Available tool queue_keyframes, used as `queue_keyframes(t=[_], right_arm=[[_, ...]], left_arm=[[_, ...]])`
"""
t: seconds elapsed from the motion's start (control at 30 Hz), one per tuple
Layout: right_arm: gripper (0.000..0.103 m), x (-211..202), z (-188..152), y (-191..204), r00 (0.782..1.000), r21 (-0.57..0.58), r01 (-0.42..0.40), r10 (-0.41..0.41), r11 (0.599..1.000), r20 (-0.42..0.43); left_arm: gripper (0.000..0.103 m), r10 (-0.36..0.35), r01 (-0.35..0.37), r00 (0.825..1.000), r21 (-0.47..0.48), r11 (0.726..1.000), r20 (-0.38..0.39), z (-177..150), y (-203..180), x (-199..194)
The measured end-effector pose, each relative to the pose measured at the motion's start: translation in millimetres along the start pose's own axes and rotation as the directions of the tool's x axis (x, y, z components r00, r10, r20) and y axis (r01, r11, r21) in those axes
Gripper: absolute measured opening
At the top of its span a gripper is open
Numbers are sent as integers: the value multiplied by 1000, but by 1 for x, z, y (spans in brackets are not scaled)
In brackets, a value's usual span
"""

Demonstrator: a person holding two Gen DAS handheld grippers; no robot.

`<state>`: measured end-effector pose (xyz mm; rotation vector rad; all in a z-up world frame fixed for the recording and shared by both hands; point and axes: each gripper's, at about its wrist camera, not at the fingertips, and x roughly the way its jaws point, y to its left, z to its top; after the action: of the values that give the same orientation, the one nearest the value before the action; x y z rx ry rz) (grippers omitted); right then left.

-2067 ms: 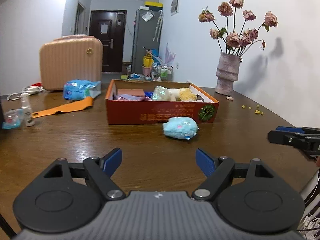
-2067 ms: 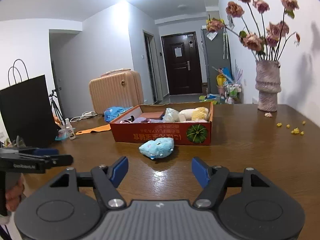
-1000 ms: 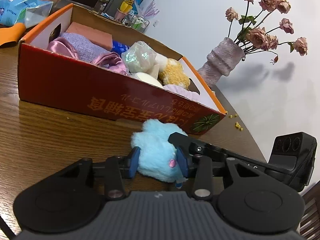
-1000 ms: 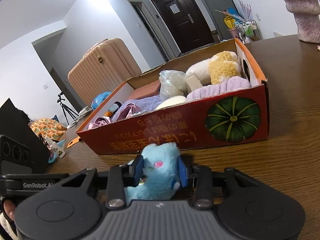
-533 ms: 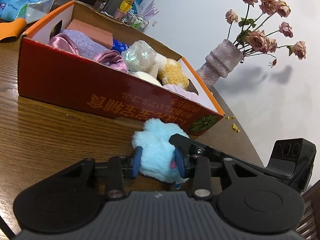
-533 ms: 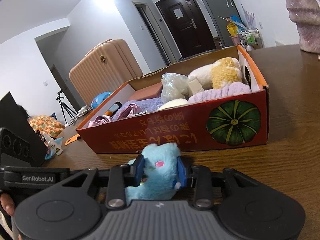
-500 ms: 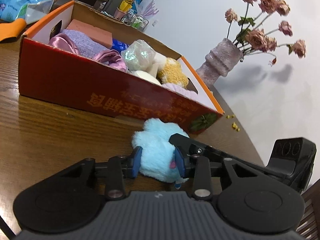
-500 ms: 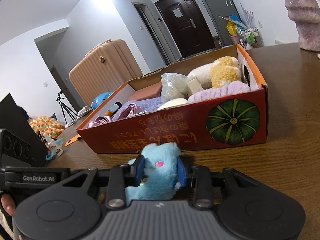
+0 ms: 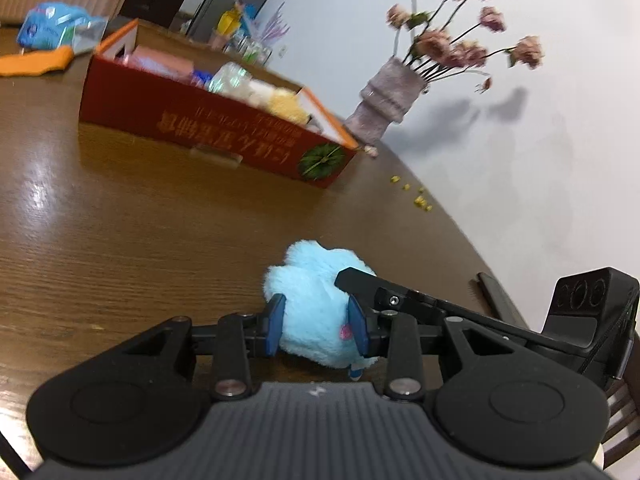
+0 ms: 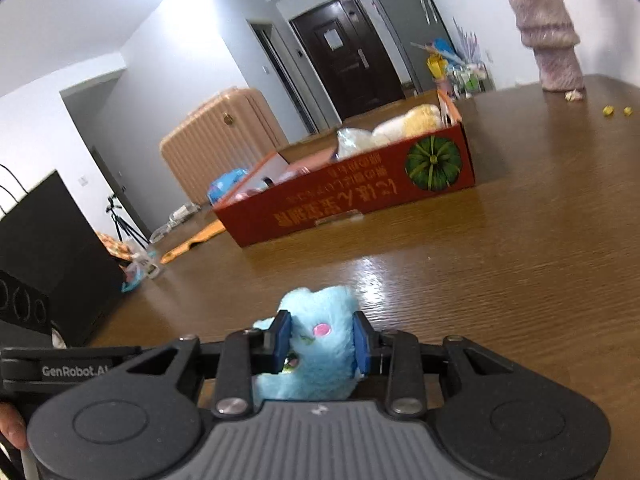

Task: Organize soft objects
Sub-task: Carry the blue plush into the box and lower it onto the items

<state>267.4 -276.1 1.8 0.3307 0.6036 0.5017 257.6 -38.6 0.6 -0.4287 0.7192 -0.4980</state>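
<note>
Looking across a shiny brown wooden table (image 9: pixel 120 240) in a room with white walls. Squeezing a fluffy blue toy (image 9: pixel 312 304) from two sides at once. Gripping it with the left tongs (image 9: pixel 316 324), blue pads pressing into the fur after just closing in a little more. Gripping it with the right tongs (image 10: pixel 322 342) too, pads pushing into the fur with only a small gap between them. Holding the toy low over the near part of the table, well apart from the red box (image 9: pixel 200 120); not able to tell whether touching the wood. Seeing soft things piled inside the box. Seeing farther back a fuzzy vase (image 9: pixel 384 100) with pink flowers, some tiny yellow bits (image 9: pixel 420 200) on the table, and a peach suitcase (image 10: pixel 224 136).
</note>
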Motion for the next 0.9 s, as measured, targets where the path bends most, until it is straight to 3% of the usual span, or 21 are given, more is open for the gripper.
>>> queue_keyframes(t=[0.23, 0.43, 0.63, 0.77, 0.9], right_arm=[[32, -22, 16, 26, 997, -60, -13, 17, 998, 72], [32, -1, 85, 51, 987, -167, -22, 48, 986, 153], [32, 74, 177, 63, 985, -236, -53, 90, 970, 147], [32, 141, 217, 55, 992, -224, -61, 83, 973, 90], [32, 213, 235, 28, 999, -186, -45, 43, 982, -15]], left_arm=[[35, -25, 22, 996, 34, 999, 91, 10, -15, -30], [35, -33, 9, 976, 113, 994, 213, 77, -19, -34], [34, 13, -47, 964, 120, 992, 265, 174, 14, -7], [34, 76, -99, 970, 87, 991, 229, 224, 48, 32], [33, 143, -154, 979, 66, 986, 144, 246, 85, 87]])
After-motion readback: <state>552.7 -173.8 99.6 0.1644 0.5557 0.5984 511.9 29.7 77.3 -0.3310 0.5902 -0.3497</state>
